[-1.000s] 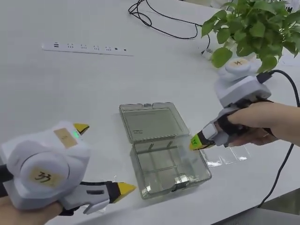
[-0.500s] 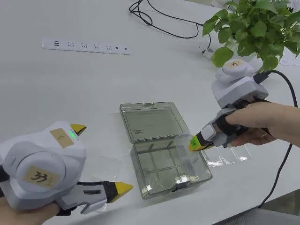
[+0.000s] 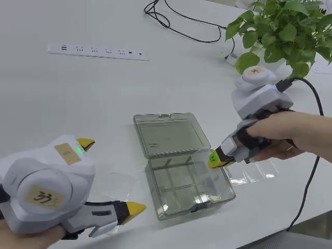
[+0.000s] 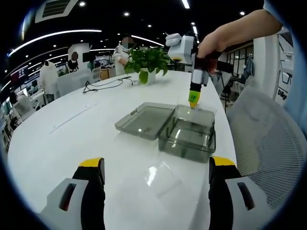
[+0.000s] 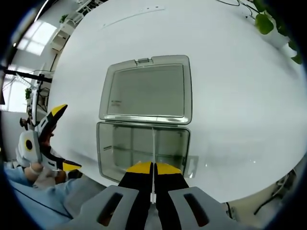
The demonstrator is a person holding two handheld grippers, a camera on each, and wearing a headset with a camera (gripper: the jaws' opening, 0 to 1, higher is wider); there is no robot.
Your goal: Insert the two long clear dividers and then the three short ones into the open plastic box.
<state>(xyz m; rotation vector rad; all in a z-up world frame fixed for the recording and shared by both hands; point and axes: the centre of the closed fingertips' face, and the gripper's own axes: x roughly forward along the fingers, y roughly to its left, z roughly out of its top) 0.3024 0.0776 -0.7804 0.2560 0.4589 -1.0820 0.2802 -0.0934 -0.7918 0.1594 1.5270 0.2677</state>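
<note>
Surface: white table (image 3: 62, 93), with a white power strip (image 3: 98, 51) and a black cable (image 3: 181, 28) at its far side, and a green plant (image 3: 280, 28) at the far right corner.
Box: the clear plastic box (image 3: 155, 194) stands open near the front edge of the table. Its lid (image 3: 168, 135) lies flat behind it.
Inside the box: some clear upright dividers (image 3: 182, 185) already stand in it and cut it into compartments. How many there are I cannot tell.
Right gripper: the right gripper (image 3: 213, 160) hangs over the right rim of the box, tips pointing down. In the right gripper view its jaws (image 5: 153, 166) are pressed together on a thin clear divider (image 5: 153, 143), seen edge-on as a fine line over the middle of the box.
Left gripper: the left gripper (image 3: 110, 175) is at the left of the box and apart from it. Its jaws are spread wide with nothing between them.
Loose pieces: short clear dividers (image 3: 252, 173) lie flat on the table just beside the right wall of the box. One more clear sheet (image 4: 160, 176) lies flat on the table in front of the left gripper, between it and the box.
</note>
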